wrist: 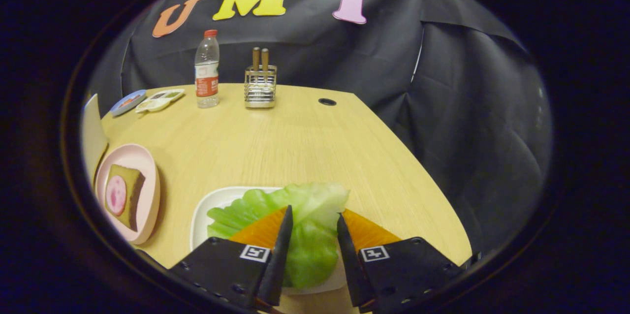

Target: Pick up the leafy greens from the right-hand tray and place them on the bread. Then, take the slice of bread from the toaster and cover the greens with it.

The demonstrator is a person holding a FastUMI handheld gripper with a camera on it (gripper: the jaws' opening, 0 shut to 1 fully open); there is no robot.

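The leafy greens (pixel 310 205), a pale green lettuce leaf, lie over the white tray (pixel 209 208) just in front of me. My gripper (pixel 314 216) stands over the tray with both fingers pressed on the leaf, which bunches between them. Parts of the leaf spread out to the left and beyond the fingertips. I cannot tell whether the leaf is off the tray. To the left, a pink plate (pixel 147 164) holds a slice of bread (pixel 132 187) with a round pink slice of meat on top.
A pale object (pixel 92 132) stands behind the pink plate. At the table's far side are a water bottle (pixel 206 70), a wire utensil holder (pixel 260 88) and two small dishes (pixel 147 101). The table's right edge (pixel 418 166) runs diagonally close by.
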